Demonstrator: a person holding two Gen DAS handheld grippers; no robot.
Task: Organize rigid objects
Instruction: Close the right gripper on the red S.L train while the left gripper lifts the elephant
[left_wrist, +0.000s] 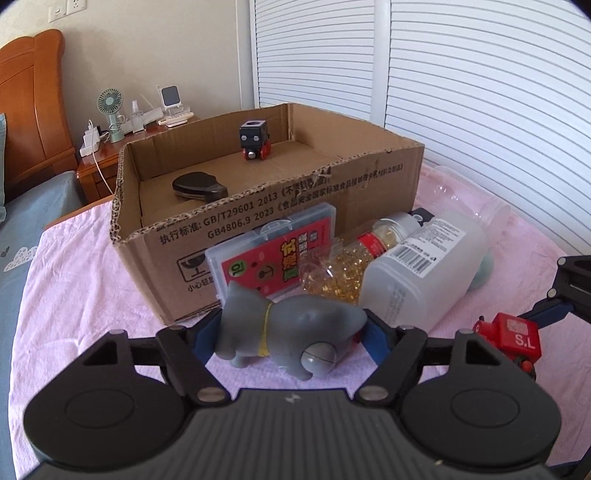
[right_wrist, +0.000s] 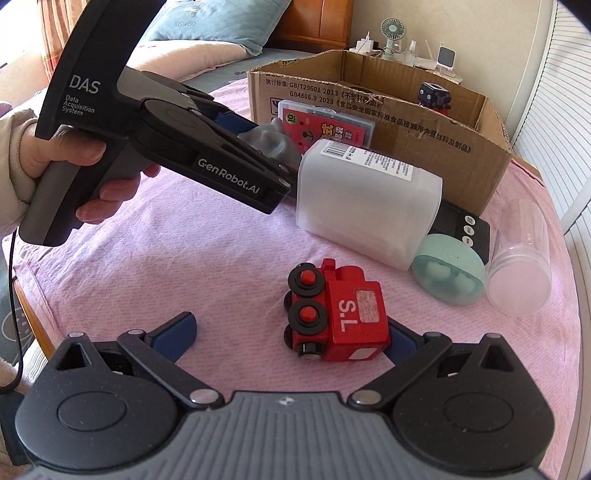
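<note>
The left gripper (left_wrist: 291, 328) had its blue fingers (left_wrist: 205, 334) pressed against both sides of a grey toy cat (left_wrist: 284, 328), just in front of the cardboard box (left_wrist: 258, 221) on the pink cloth (left_wrist: 85, 295). Inside the box stood a black toy train (left_wrist: 254, 140) and a dark flat object (left_wrist: 199, 186). A white plastic jar (right_wrist: 365, 199) lay on its side beside the cat. Further right, the right gripper (right_wrist: 288, 332) was spread wide, its right finger touching a red toy train (right_wrist: 334, 317) lying tipped on the cloth, its left finger (right_wrist: 177, 330) well apart from it.
</note>
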